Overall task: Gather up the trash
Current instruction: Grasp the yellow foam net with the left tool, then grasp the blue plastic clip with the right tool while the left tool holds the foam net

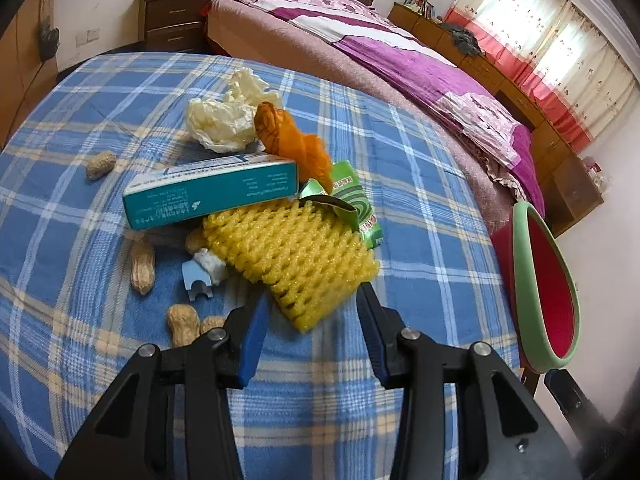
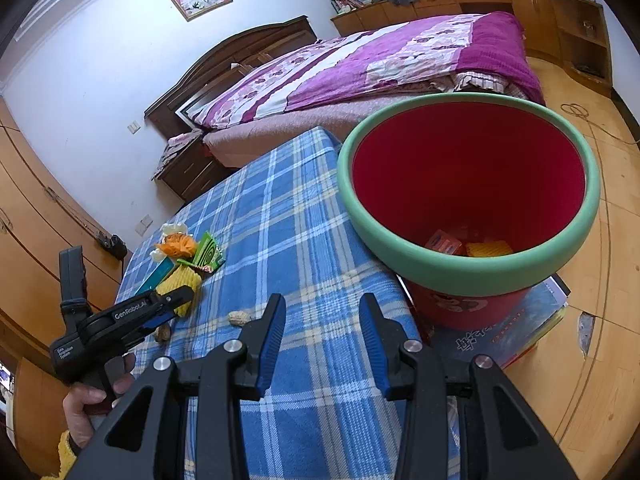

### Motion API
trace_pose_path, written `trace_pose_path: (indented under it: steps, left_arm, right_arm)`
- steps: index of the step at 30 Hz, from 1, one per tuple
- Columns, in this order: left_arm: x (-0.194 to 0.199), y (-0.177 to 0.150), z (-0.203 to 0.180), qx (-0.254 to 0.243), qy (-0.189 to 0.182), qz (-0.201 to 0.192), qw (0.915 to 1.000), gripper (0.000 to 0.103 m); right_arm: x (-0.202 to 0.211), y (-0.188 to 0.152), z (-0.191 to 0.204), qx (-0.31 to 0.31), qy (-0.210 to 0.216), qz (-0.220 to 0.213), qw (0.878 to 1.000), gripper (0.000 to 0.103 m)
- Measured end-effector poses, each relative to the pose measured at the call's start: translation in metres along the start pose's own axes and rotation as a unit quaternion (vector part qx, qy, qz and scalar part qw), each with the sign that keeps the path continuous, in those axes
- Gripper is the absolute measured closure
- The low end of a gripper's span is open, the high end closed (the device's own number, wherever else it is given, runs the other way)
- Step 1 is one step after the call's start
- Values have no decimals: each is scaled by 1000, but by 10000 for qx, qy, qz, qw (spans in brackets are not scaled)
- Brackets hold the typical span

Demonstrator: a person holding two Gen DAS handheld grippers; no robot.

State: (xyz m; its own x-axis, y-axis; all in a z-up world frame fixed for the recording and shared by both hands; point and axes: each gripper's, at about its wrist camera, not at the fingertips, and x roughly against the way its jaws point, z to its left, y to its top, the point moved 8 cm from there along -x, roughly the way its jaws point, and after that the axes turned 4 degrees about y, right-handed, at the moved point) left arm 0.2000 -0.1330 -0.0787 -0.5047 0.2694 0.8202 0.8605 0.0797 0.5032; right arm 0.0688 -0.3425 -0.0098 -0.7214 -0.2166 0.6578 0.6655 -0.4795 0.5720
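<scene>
Yellow foam netting (image 1: 296, 264) lies at centre frame between the open left gripper (image 1: 312, 300), pads seemingly not yet pressing. The right gripper (image 2: 322, 320) hangs open and empty beside the bin (image 2: 468, 272). A shallow pinch could let the springy netting slip.

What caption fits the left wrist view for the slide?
Left tongs open around the near corner of a yellow foam fruit net in a trash pile on a blue plaid tablecloth.
</scene>
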Motion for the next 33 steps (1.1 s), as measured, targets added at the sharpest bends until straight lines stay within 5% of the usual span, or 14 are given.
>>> trace_pose_path:
  steps: [6, 20, 33]
  left_arm:
    - [4, -3, -1, -52, -276, -47, 9996, 99]
    - [78, 0, 4, -385, -732, -704, 9941, 100]
    - [116, 8, 70, 83, -358, -1068, 9936, 100]
  right_arm:
    - [0, -1, 2, -7, -12, -5, 10000, 62]
    - [-8, -7, 35, 374, 157, 140, 9991, 62]
    - [-42, -23, 113, 983, 571, 509, 9922, 45]
